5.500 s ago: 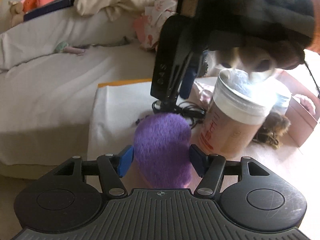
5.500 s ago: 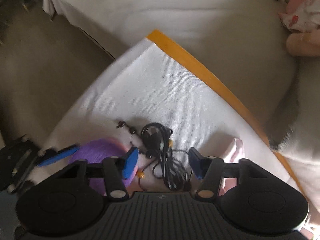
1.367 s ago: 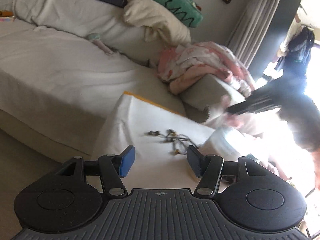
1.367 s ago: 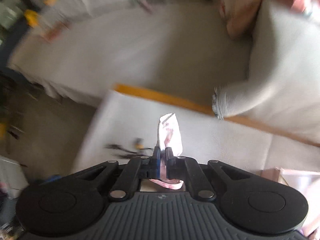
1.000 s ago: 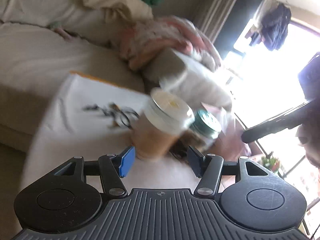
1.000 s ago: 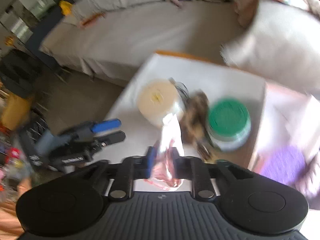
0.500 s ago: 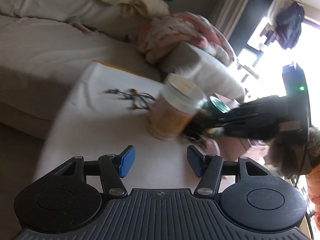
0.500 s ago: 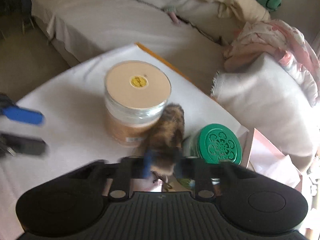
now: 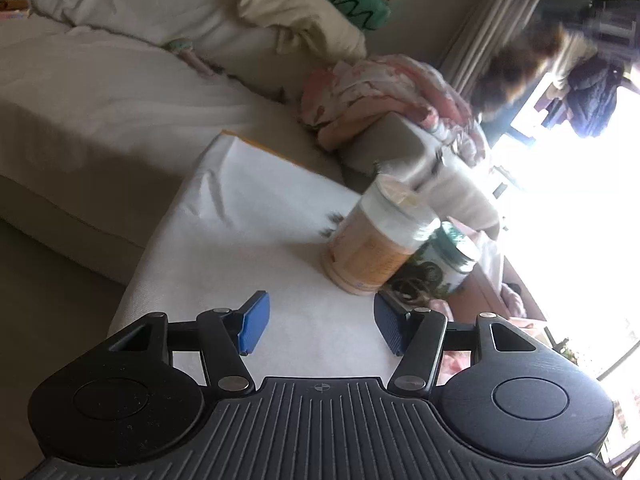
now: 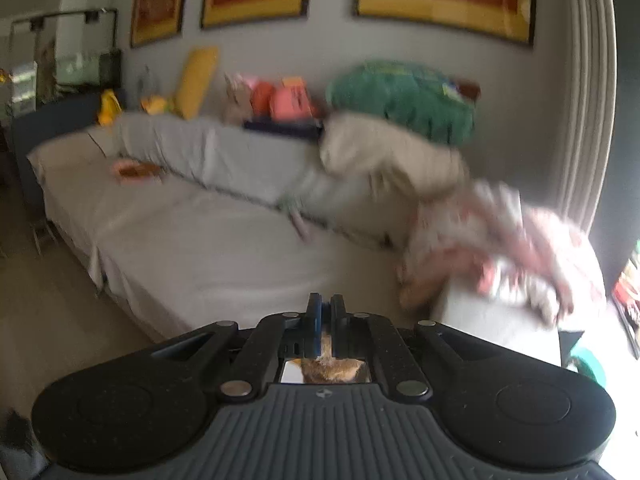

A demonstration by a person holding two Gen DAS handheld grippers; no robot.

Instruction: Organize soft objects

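Note:
My left gripper (image 9: pixel 316 326) is open and empty, low over the white cloth-covered table (image 9: pixel 248 216). My right gripper (image 10: pixel 325 312) is shut on a brown furry soft toy (image 10: pixel 328 368), raised high and facing the sofa. The same toy (image 9: pixel 516 68) shows blurred in the air at the upper right of the left wrist view. A pink box (image 9: pixel 484 300) stands at the table's right edge, with soft pink things in it.
A tan jar with a white lid (image 9: pixel 376 244) and a green-lidded jar (image 9: pixel 452 256) stand on the table ahead of my left gripper. Dark cords (image 9: pixel 330 224) lie behind the tan jar. A grey sofa (image 10: pixel 208 240) holds cushions and a pink blanket (image 9: pixel 384 92).
My right gripper closed on the brown furry toy beside the jars and lifted it high. Its view swung up from the table to the sofa and wall. My left gripper stayed open.

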